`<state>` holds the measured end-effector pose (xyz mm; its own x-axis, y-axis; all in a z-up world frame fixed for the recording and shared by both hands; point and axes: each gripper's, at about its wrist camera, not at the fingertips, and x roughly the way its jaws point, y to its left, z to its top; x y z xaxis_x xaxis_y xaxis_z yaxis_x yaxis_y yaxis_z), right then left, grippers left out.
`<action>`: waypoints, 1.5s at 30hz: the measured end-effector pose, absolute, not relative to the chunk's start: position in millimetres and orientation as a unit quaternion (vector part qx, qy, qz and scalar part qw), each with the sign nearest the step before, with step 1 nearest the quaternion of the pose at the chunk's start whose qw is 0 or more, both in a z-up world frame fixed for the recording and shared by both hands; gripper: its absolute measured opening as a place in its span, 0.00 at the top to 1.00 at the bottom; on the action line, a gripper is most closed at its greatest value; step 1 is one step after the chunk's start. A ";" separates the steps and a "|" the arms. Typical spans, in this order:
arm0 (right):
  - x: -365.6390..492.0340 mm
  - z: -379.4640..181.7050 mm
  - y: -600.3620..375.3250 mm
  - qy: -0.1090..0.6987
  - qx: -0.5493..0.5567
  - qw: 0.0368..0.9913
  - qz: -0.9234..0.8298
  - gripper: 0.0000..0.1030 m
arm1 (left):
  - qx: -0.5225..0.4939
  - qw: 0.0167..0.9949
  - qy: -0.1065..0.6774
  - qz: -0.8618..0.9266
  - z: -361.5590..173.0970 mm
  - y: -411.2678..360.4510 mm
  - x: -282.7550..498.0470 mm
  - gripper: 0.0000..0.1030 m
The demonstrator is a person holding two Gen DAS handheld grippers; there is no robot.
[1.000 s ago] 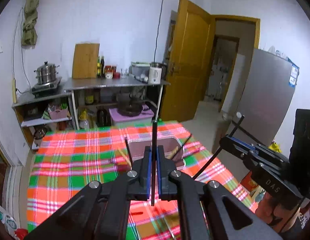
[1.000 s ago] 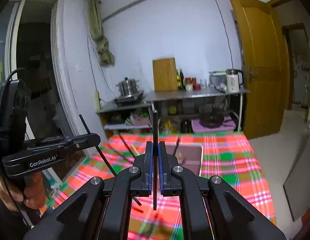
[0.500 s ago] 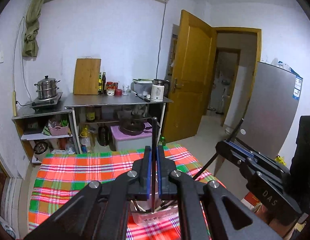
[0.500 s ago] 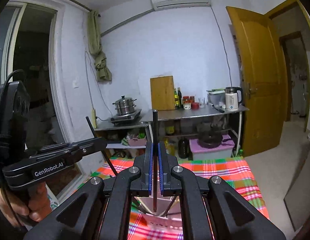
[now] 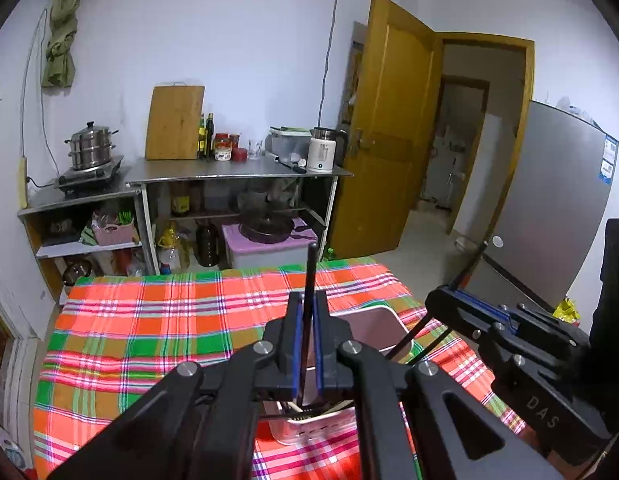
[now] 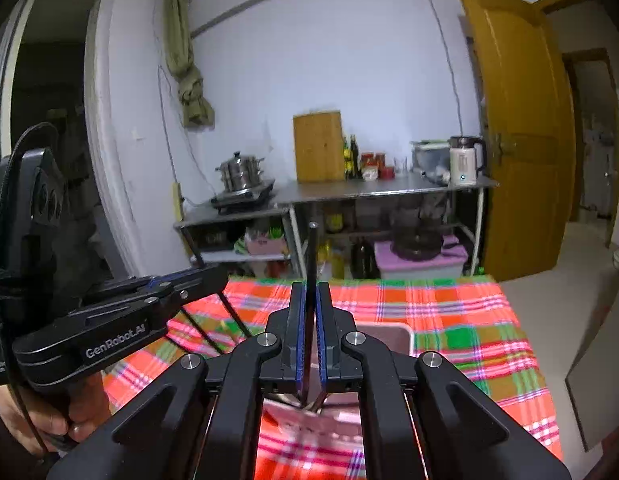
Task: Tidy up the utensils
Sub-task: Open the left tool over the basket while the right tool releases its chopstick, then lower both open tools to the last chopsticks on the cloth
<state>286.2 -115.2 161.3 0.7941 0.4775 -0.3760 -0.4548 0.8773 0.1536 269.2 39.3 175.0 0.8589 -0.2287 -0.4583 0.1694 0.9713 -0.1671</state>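
My left gripper (image 5: 305, 308) is shut on a black chopstick (image 5: 309, 280) that stands upright between its blue pads. My right gripper (image 6: 309, 296) is shut on another black chopstick (image 6: 311, 256), also upright. Both hang over a pale pink utensil bin (image 5: 373, 320) on the plaid tablecloth; the bin also shows in the right wrist view (image 6: 389, 334). The lower chopstick ends reach down into the bin behind the grippers. The right gripper shows in the left wrist view (image 5: 445, 300), the left gripper in the right wrist view (image 6: 213, 274).
The table wears a red, green and orange plaid cloth (image 5: 157, 320). Behind it stand steel shelves (image 5: 237, 176) with a steamer pot, cutting board, bottles and kettle. A yellow door (image 5: 389, 132) is open at the right, beside a grey fridge (image 5: 549, 200).
Both grippers have tilted down and lowered with their chopsticks towards the bin. More of the tablecloth and bin shows than half a second ago.
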 end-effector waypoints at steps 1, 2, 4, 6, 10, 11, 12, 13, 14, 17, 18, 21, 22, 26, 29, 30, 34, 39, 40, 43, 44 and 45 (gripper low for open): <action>285.9 159.2 -113.8 0.210 0.021 0.947 0.244 0.95 | -0.063 0.962 0.244 -0.105 174.2 40.6 268.2 0.94; 287.1 158.3 -112.2 0.213 0.018 0.946 0.243 0.95 | -0.066 0.962 0.244 -0.105 174.4 41.7 266.6 0.92; 285.9 156.7 -111.9 0.216 0.014 0.945 0.246 0.94 | -0.070 0.962 0.240 -0.108 176.2 44.2 262.6 0.83; 282.6 158.3 -113.4 0.213 0.013 0.946 0.245 0.89 | -0.071 0.964 0.232 -0.109 180.3 46.8 257.8 0.73; 270.5 162.9 -121.9 0.204 0.020 0.947 0.246 0.88 | -0.077 0.966 0.220 -0.109 189.4 50.4 241.4 0.72; 266.5 164.3 -123.9 0.203 0.022 0.948 0.245 0.88 | -0.078 0.967 0.216 -0.109 191.3 51.8 235.1 0.71; 260.1 166.2 -128.1 0.200 0.026 0.948 0.247 0.88 | -0.079 0.968 0.212 -0.111 192.5 52.7 229.7 0.71; 254.0 167.3 -131.8 0.196 0.028 0.949 0.247 0.88 | -0.078 0.969 0.208 -0.112 193.9 53.6 221.5 0.71; 250.6 167.9 -134.4 0.194 0.029 0.949 0.247 0.88 | -0.076 0.969 0.205 -0.111 194.7 53.8 215.5 0.70; 231.4 167.3 -143.4 0.193 0.035 0.949 0.247 0.87 | -0.077 0.970 0.201 -0.112 192.4 56.2 195.1 0.70; 223.9 165.4 -146.9 0.193 0.036 0.949 0.248 0.87 | -0.077 0.970 0.202 -0.113 190.0 56.5 189.5 0.70; 206.8 157.5 -154.5 0.196 0.040 0.947 0.250 0.87 | -0.077 0.969 0.207 -0.113 178.6 57.3 172.6 0.70; 202.3 153.8 -157.0 0.198 0.043 0.946 0.252 0.87 | -0.077 0.968 0.212 -0.113 172.8 57.1 167.4 0.70; 187.5 129.9 -163.0 0.224 0.052 0.939 0.256 0.87 | -0.073 0.963 0.233 -0.111 143.8 54.2 149.1 0.70; 179.4 107.5 -161.9 0.249 0.051 0.932 0.258 0.87 | -0.082 0.957 0.255 -0.112 119.1 55.5 139.8 0.70; 177.2 100.3 -161.8 0.257 0.051 0.930 0.259 0.87 | -0.084 0.955 0.263 -0.110 110.4 55.8 137.0 0.70; 170.9 69.2 -158.3 0.293 0.054 0.918 0.262 0.87 | -0.090 0.945 0.295 -0.107 80.0 57.3 129.5 0.70; 166.9 37.4 -146.4 0.329 0.042 0.904 0.268 0.87 | -0.099 0.936 0.322 -0.102 52.0 57.1 123.0 0.70; 165.9 32.8 -144.8 0.333 0.041 0.903 0.268 0.87 | -0.099 0.934 0.327 -0.102 48.0 57.1 122.5 0.70; 165.4 20.3 -140.8 0.348 0.039 0.897 0.268 0.87 | -0.096 0.929 0.342 -0.101 36.8 54.5 123.8 0.70; 166.9 15.8 -138.7 0.354 0.038 0.895 0.267 0.87 | -0.095 0.927 0.348 -0.099 32.6 53.1 124.1 0.70; 166.9 12.3 -137.0 0.359 0.036 0.894 0.267 0.88 | -0.094 0.925 0.354 -0.100 28.1 51.9 125.4 0.70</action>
<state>166.9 -137.0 12.3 0.6003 0.5030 -0.6218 -0.4515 0.8549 0.2558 125.4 51.9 28.1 0.7295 -0.2510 -0.6363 0.1172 0.9623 -0.2453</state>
